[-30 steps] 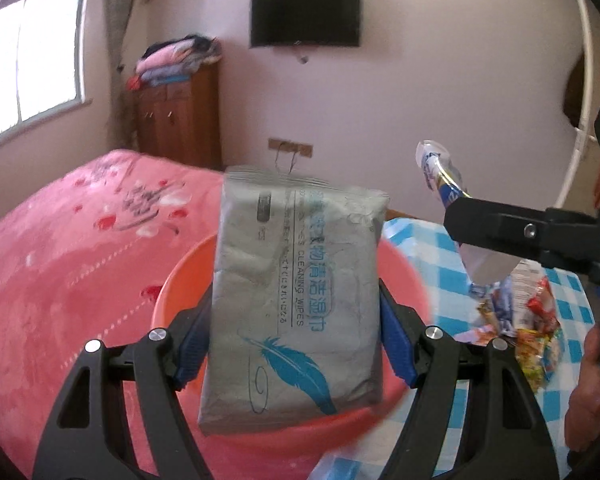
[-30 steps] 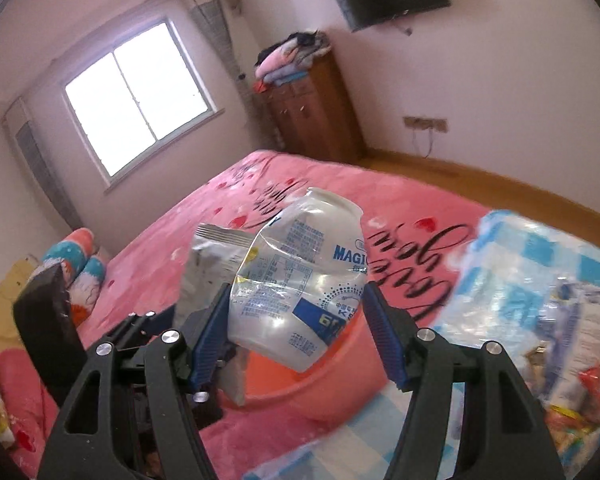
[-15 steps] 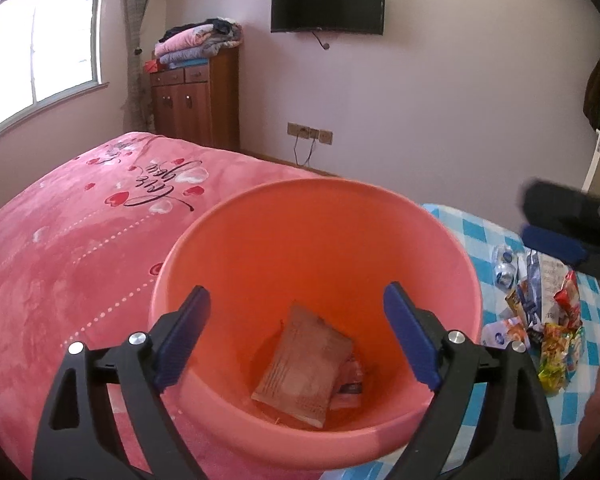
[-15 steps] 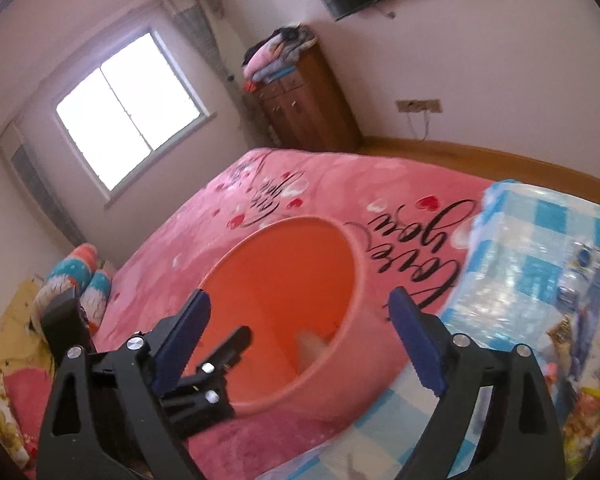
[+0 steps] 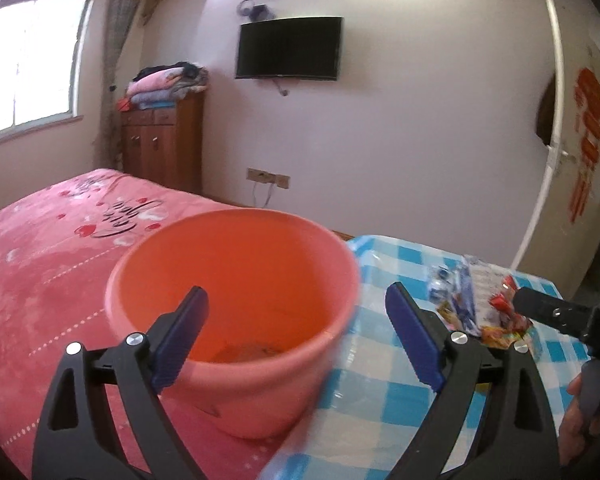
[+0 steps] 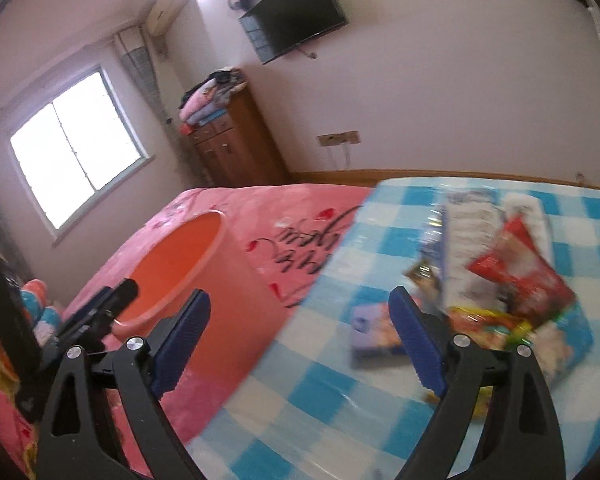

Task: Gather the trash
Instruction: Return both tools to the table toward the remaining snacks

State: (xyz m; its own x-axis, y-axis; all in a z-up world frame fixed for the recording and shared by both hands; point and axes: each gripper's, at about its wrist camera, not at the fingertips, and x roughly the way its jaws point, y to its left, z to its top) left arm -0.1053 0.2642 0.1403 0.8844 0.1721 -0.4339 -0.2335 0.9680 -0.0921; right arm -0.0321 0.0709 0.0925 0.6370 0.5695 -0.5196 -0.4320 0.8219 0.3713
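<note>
An orange plastic bucket [image 5: 236, 280] stands on the pink bed, with some brownish trash [image 5: 252, 348] dimly visible at its bottom. My left gripper [image 5: 296, 292] is open and empty, low in front of the bucket's right half. The right gripper [image 6: 300, 296] is open and empty too, over the edge of a blue-checked cloth [image 6: 380, 240]. A pile of wrappers [image 6: 500, 272] lies on that cloth ahead and to its right, with a red packet [image 6: 520, 276] and a purple packet [image 6: 372, 328]. The bucket [image 6: 180, 264] sits to the right gripper's left. The same wrapper pile [image 5: 472, 304] shows in the left wrist view.
The pink bedspread [image 5: 40, 260] spreads to the left. The checked cloth [image 5: 380, 400] covers the near right. A wooden cabinet [image 5: 164, 144] with folded bedding, a wall TV [image 5: 288, 48] and a window [image 5: 24, 68] stand behind. A person's hand [image 5: 580, 420] holds the right gripper.
Both grippers have opened: the grey wipes pack and the crushed bottle have left their jaws and are gone from view. Both grippers then swung right, toward the checked cloth.
</note>
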